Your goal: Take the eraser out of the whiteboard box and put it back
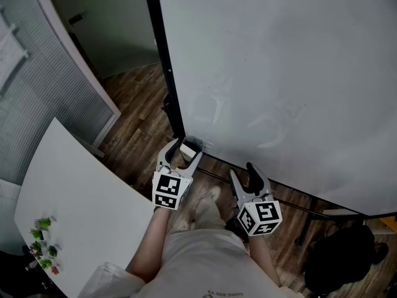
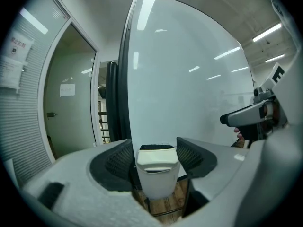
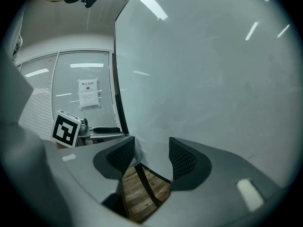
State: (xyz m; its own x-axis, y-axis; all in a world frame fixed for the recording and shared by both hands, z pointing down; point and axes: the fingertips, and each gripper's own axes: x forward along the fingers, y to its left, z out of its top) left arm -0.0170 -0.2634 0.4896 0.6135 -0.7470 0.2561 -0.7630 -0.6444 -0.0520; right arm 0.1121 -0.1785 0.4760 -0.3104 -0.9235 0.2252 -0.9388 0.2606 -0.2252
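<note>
The white eraser (image 1: pixel 185 149) sits at the mouth of the small box (image 1: pixel 197 143) on the lower left corner of the whiteboard (image 1: pixel 279 73). My left gripper (image 1: pixel 188 148) reaches around it, one jaw on each side. In the left gripper view the eraser (image 2: pixel 157 159) shows a cream top and a black strip behind. It fills the space between the dark pads (image 2: pixel 118 162), and no firm squeeze shows. Where the eraser ends and the box begins is unclear there. My right gripper (image 1: pixel 244 172) hangs open and empty to the right, near the board's lower edge (image 3: pixel 151 155).
The board's black side frame (image 1: pixel 164 61) runs up from the box. A white table (image 1: pixel 74 210) with small green items (image 1: pixel 43 241) stands to the left. A black bag (image 1: pixel 341 259) lies on the wooden floor at the right. Blinds and a glass partition are at far left.
</note>
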